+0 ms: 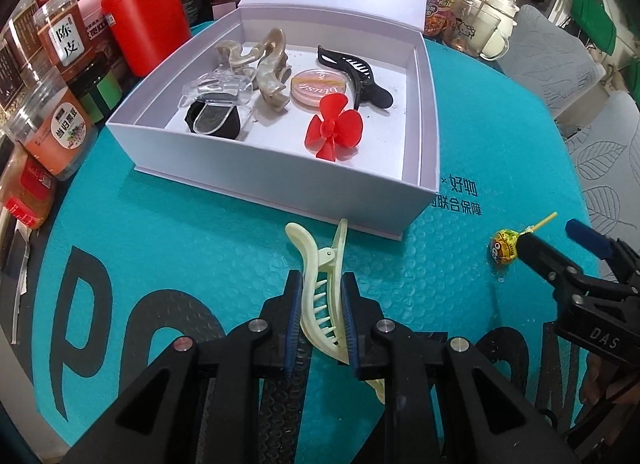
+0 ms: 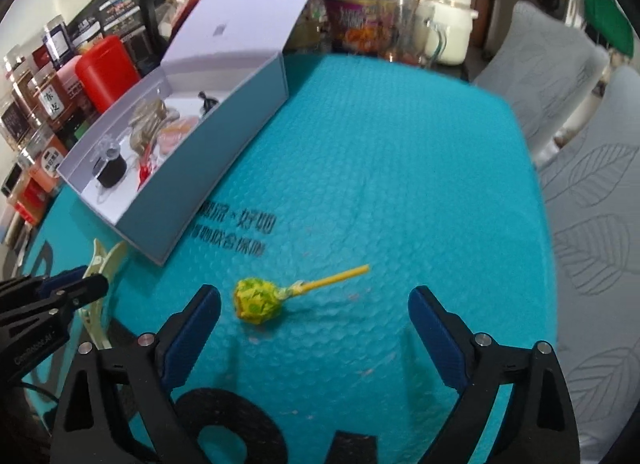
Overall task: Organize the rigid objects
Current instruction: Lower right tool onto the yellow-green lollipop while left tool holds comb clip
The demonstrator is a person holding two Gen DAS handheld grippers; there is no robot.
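Upper left: red canister [image 1: 148, 19] among labelled jars [image 1: 66, 37]. Upper right: white kettle [image 1: 496, 3], noodle cup [image 2: 354, 25], grey cushions [image 2: 596, 191].

Right gripper [image 2: 314, 304]: near, fingers spread wide apart, holding nothing.
Lollipop [image 2: 258, 301]: yellow-green wrapper, lying on the teal mat [image 2: 400, 167] between the fingertips, stick pointing right.
Left gripper [image 2: 80, 288]: near left, fingers around a cream hair clip [image 2: 105, 260].
White box [image 2: 224, 139]: far left, lid up, small items inside.
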